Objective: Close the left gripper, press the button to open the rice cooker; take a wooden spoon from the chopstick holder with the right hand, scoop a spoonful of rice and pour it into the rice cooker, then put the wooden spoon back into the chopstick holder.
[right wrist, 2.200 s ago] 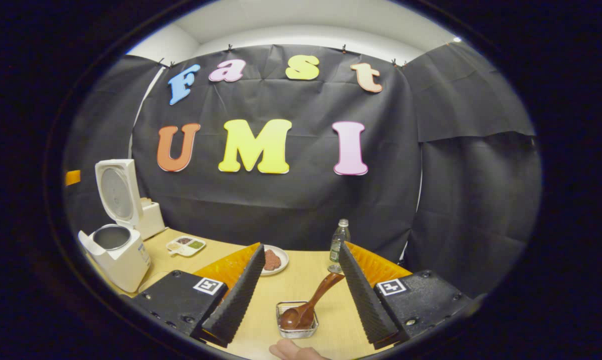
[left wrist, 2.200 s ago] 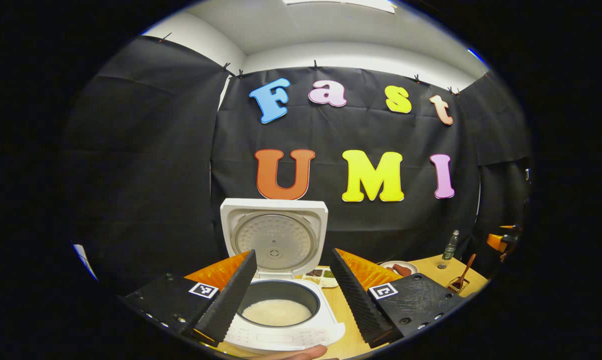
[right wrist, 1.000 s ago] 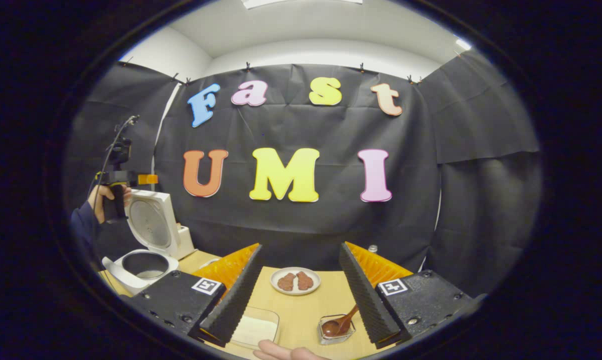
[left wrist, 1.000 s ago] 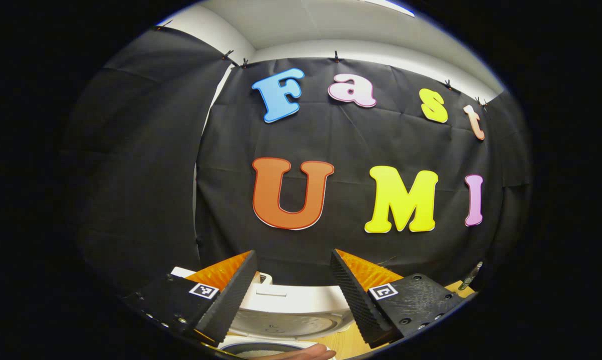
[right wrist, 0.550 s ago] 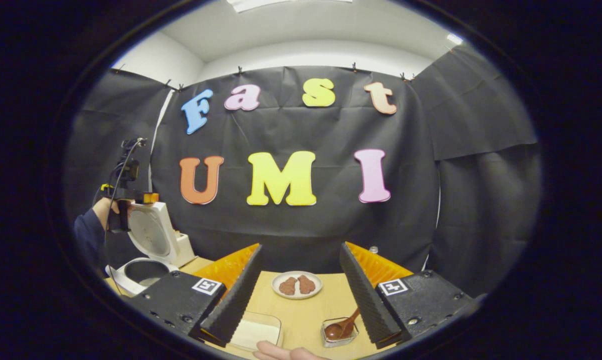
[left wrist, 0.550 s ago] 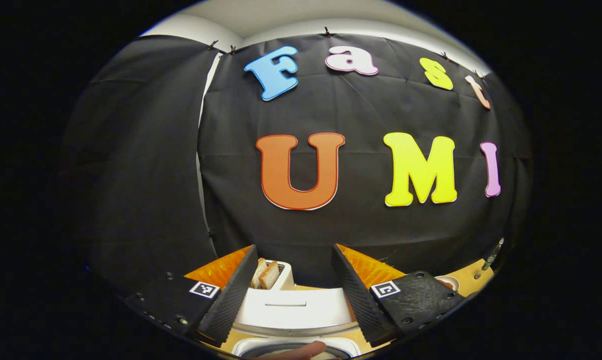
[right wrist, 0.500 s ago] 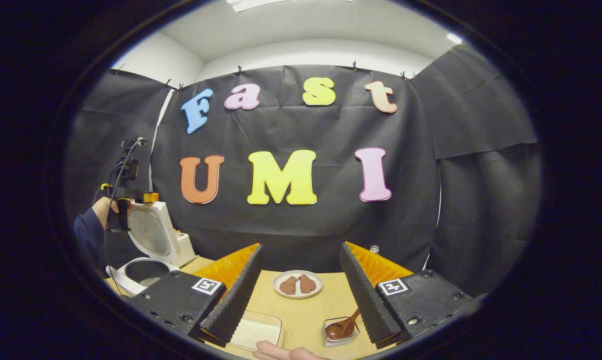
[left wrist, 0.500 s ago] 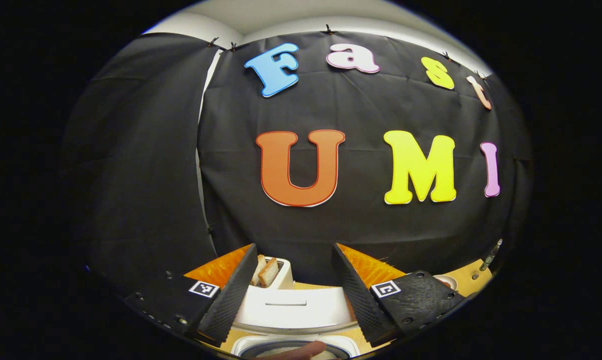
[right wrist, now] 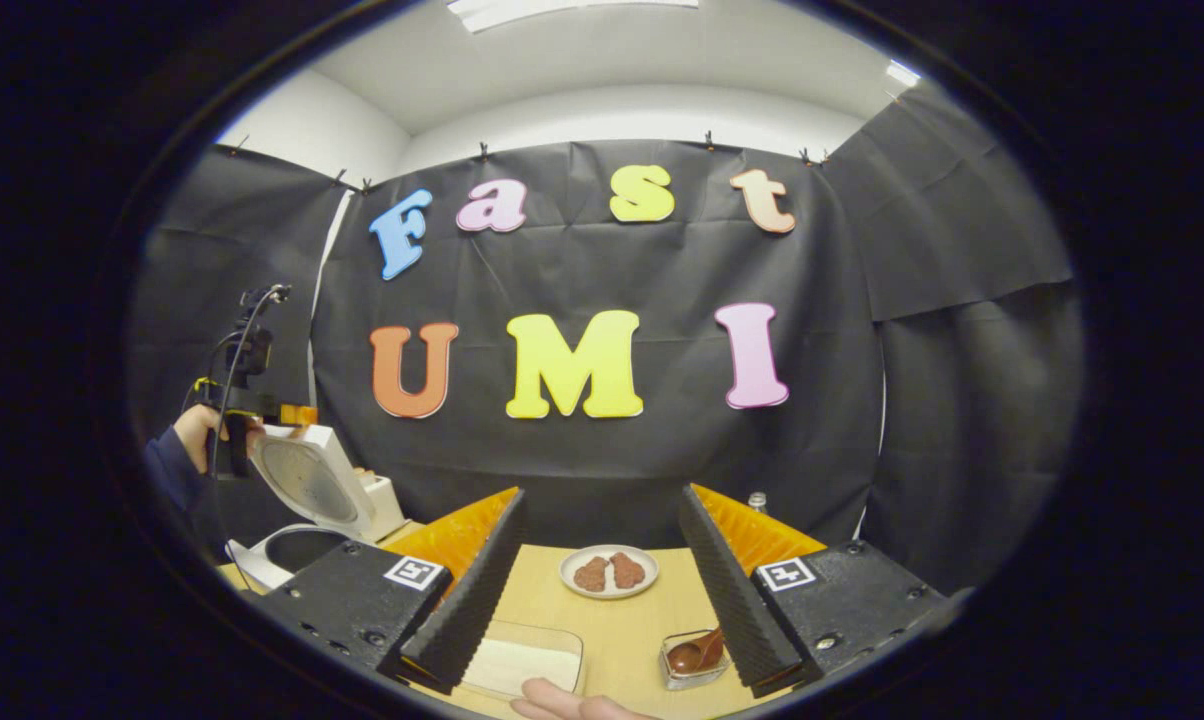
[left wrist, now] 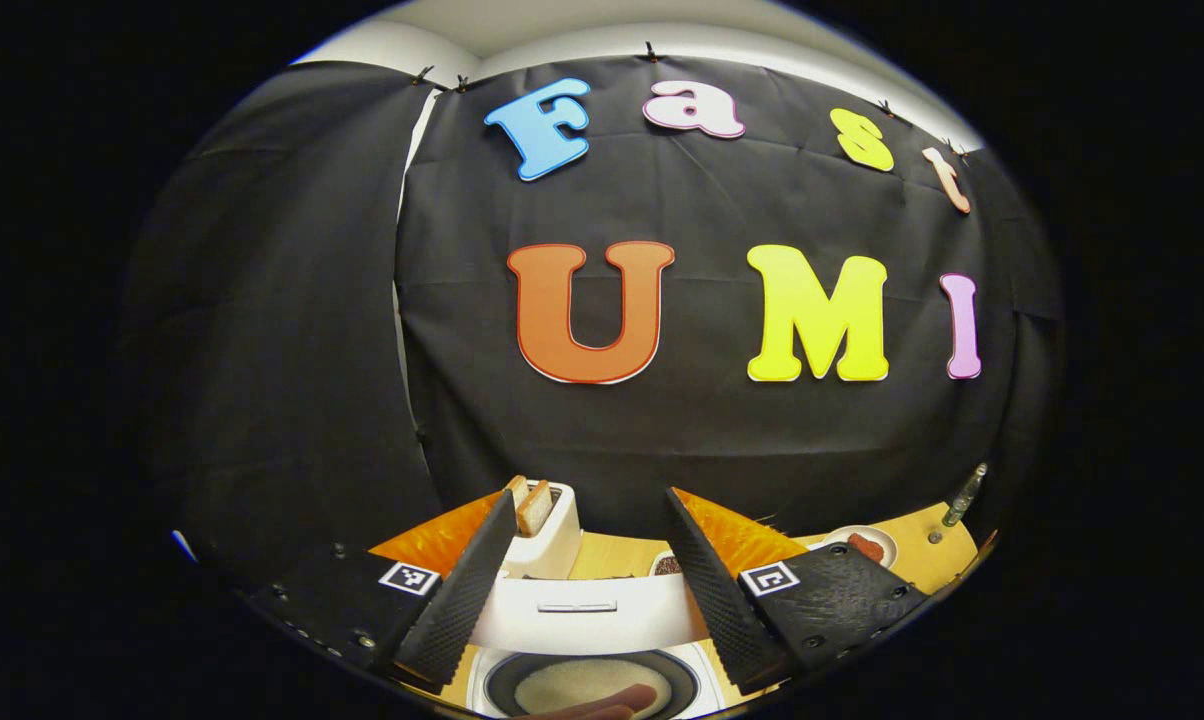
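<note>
Under left gripper point(left wrist: 587, 585), lid point(left wrist: 584, 612) has tipped lower.

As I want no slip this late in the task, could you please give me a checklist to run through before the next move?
1. Wooden spoon in the chopstick holder: ok, bowl down.
2. Right tool empty: ok, open, holding nothing.
3. Rice in the inner pot: ok.
4. Rice cooker lid shut: not ok, it stands tilted, partly open.
5. Left tool touching the lid: cannot tell; its fingers are apart.
</note>
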